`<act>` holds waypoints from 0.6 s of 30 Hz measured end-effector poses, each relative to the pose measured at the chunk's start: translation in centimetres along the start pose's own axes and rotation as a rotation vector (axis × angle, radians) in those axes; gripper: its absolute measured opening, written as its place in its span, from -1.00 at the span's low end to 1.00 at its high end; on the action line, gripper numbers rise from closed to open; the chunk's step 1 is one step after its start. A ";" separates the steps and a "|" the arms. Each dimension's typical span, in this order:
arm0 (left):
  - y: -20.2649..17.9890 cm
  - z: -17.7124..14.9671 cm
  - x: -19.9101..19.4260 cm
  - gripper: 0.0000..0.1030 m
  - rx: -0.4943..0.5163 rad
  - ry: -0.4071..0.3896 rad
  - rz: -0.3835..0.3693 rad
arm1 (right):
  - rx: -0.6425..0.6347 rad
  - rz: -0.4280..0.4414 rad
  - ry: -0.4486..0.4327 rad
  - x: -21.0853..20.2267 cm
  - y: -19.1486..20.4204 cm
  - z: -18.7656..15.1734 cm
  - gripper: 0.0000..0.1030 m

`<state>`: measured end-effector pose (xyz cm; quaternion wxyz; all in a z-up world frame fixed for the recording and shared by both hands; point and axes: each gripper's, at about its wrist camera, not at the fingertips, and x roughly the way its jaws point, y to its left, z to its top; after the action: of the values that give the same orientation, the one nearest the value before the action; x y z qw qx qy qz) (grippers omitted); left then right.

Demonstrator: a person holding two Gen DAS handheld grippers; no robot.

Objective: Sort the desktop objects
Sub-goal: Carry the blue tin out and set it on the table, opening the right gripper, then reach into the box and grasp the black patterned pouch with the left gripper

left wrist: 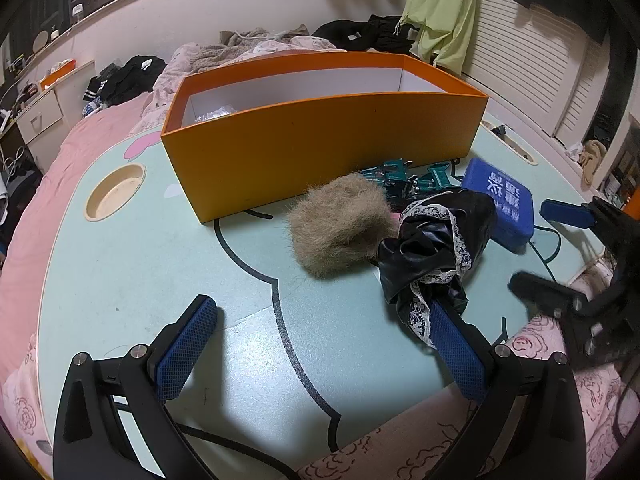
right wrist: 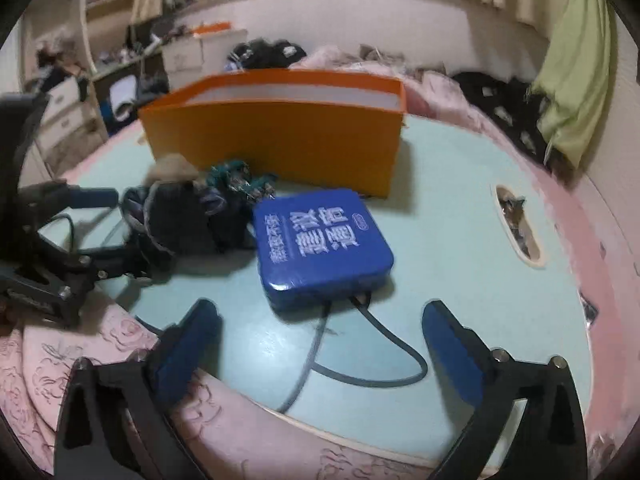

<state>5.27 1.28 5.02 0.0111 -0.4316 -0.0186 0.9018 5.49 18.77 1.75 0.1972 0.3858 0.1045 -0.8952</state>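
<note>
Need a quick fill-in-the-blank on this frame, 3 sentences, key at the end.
1. The open storage box on the table is coloured ____.
2. The right gripper is open, and the thing lying just ahead of it is the ____ tin.
3. The furry beige ball lies between the box and the black ____-trimmed fabric.

Missing words: orange; blue; lace
</note>
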 end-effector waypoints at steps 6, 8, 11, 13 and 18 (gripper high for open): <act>0.0 0.0 0.0 0.99 -0.002 -0.002 0.000 | 0.001 0.001 -0.008 0.3 0.2 -0.5 1.00; -0.1 0.0 0.0 0.99 -0.003 -0.002 0.001 | 0.002 0.000 -0.009 0.3 0.3 -0.6 1.00; -0.1 0.1 0.0 0.99 -0.004 -0.003 0.002 | 0.002 0.001 -0.008 0.2 0.2 -0.5 1.00; -0.1 0.0 0.0 0.99 -0.005 -0.004 0.002 | 0.002 0.001 -0.008 0.2 0.2 -0.6 1.00; 0.0 0.4 -0.5 0.99 -0.023 -0.008 -0.013 | 0.003 0.001 -0.008 0.2 0.1 -0.6 1.00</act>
<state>5.32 1.23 5.67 0.0122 -0.4277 -0.0317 0.9033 5.83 18.79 1.20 0.1974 0.3825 0.1024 -0.8968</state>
